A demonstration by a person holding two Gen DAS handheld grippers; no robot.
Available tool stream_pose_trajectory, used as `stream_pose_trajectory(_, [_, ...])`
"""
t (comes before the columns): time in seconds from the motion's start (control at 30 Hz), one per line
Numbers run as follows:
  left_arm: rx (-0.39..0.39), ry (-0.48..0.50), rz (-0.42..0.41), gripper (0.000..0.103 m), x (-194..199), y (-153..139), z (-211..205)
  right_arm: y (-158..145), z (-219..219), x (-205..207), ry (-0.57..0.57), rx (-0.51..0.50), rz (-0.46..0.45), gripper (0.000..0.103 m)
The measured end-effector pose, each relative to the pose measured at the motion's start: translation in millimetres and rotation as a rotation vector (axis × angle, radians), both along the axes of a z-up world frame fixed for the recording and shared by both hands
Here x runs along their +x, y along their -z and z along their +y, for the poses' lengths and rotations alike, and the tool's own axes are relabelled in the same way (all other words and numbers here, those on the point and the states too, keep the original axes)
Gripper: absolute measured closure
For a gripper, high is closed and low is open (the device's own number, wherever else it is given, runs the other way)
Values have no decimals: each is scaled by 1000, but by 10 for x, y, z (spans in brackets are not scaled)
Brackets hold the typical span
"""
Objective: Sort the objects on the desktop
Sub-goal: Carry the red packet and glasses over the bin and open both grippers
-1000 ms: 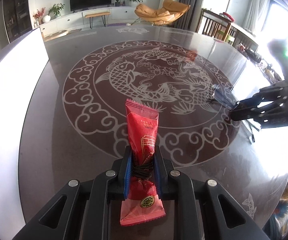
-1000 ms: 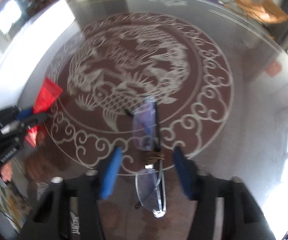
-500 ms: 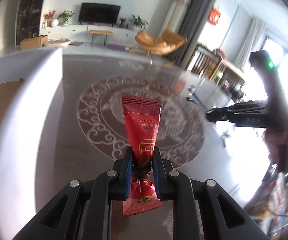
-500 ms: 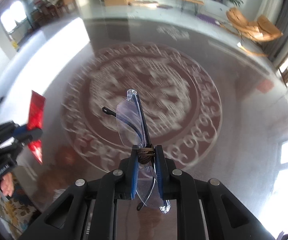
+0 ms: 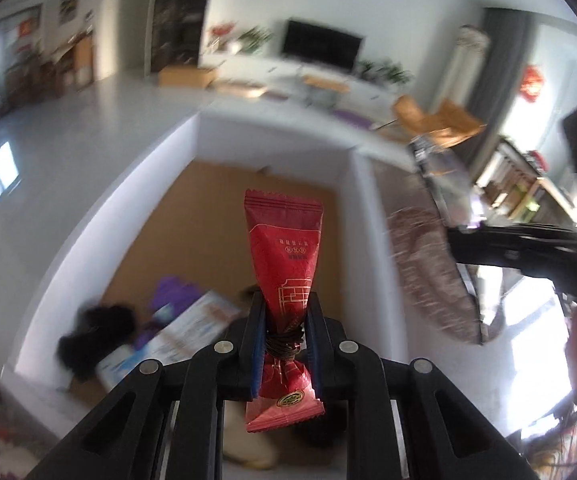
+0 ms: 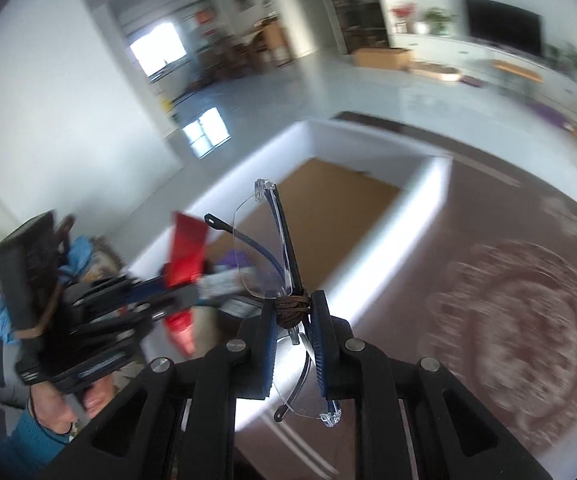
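Red snack packet and clear glasses, each gripped over the white box.
The left tongs are clamped on the packet's waist above the box's brown floor; the right tongs pinch the glasses' bridge above the box's bench-side wall, beside the patterned bench.

Both grippers: black plastic frames, blue ribbed finger pads, 4 silver round screws each. Left gripper, right gripper. Left hand: bare skin, teal knitted sleeve, dark wrist cord.
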State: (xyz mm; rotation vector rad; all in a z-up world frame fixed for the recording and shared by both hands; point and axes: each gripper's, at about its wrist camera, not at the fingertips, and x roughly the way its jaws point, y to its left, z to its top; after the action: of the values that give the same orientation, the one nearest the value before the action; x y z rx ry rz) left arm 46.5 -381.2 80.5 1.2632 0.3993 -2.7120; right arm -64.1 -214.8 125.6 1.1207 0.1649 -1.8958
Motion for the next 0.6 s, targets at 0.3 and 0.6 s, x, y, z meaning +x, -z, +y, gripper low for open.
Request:
stream_pose_trajectory(0.3, [-17,-149,-136,24,16,595,-357,674,-865,231,-47,85,-19,35])
stream_pose_trajectory(0.6, [-219,-337,-58,7,183,292,-46,512,-339,65,34,134,93,8])
